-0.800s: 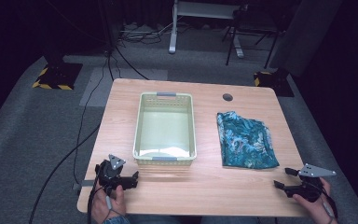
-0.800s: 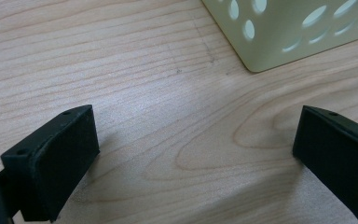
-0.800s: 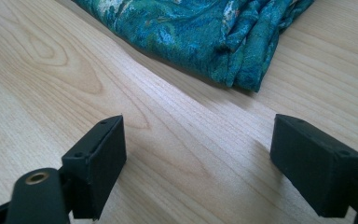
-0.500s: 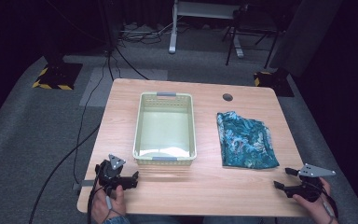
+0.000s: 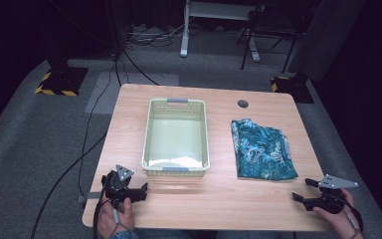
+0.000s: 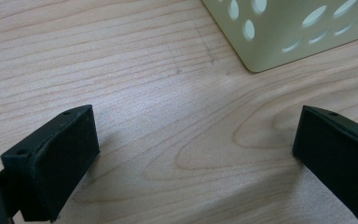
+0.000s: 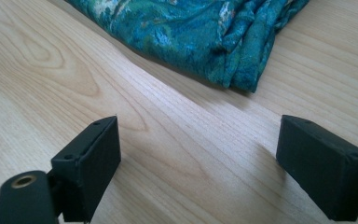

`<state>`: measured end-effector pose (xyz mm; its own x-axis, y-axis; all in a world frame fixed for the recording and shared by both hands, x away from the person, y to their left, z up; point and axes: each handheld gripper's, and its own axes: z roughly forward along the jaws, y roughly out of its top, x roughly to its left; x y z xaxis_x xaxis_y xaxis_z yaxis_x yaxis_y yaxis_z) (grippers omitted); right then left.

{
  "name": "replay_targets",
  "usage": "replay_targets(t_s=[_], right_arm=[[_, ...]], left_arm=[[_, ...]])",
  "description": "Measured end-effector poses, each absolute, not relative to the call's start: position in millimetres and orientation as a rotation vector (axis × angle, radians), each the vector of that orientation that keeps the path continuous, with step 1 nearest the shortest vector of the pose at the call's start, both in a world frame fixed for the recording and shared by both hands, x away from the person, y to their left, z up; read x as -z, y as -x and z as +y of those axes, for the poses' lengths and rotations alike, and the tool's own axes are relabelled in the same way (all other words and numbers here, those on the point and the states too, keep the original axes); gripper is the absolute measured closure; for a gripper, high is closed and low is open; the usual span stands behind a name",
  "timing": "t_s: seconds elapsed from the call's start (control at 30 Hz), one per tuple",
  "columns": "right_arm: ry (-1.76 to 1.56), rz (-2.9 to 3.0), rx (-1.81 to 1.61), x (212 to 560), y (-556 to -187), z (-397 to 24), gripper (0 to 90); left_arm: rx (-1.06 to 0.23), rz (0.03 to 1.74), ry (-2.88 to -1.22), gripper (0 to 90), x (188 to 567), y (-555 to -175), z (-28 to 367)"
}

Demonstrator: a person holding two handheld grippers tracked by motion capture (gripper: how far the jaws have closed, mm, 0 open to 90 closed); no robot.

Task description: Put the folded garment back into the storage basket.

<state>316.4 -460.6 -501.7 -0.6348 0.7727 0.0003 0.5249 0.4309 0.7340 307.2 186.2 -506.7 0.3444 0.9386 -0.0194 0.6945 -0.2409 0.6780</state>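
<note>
No visible change — both hands unmoved.

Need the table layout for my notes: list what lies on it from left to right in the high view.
left gripper → pale green basket → folded teal patterned cloth → right gripper
</note>
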Motion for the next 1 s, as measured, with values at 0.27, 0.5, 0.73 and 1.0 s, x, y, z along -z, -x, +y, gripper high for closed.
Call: replay_targets(t_s=[0.27, 0.5, 0.73, 1.0], right_arm=[[-1.125, 2.340, -1.086, 492.9, -314.5, -461.4, 13.9], [-1.109, 2.315, -1.119, 477.9, -312.5, -462.5, 13.9], [-1.092, 2.299, -1.126, 466.5, -311.9, -463.4, 13.9], [-1.099, 2.303, -1.143, 455.6, -311.2, -461.8, 15.9]], left_arm=[[-0.533, 1.420, -2.018, 0.3, 506.7, -307.2, 186.2], [-0.533, 1.421, -2.018, 0.3, 506.7, -307.3, 186.2], [-0.532, 1.421, -2.018, 0.3, 506.7, -307.3, 186.2], [-0.533, 1.421, -2.018, 0.3, 506.7, -307.2, 186.2]])
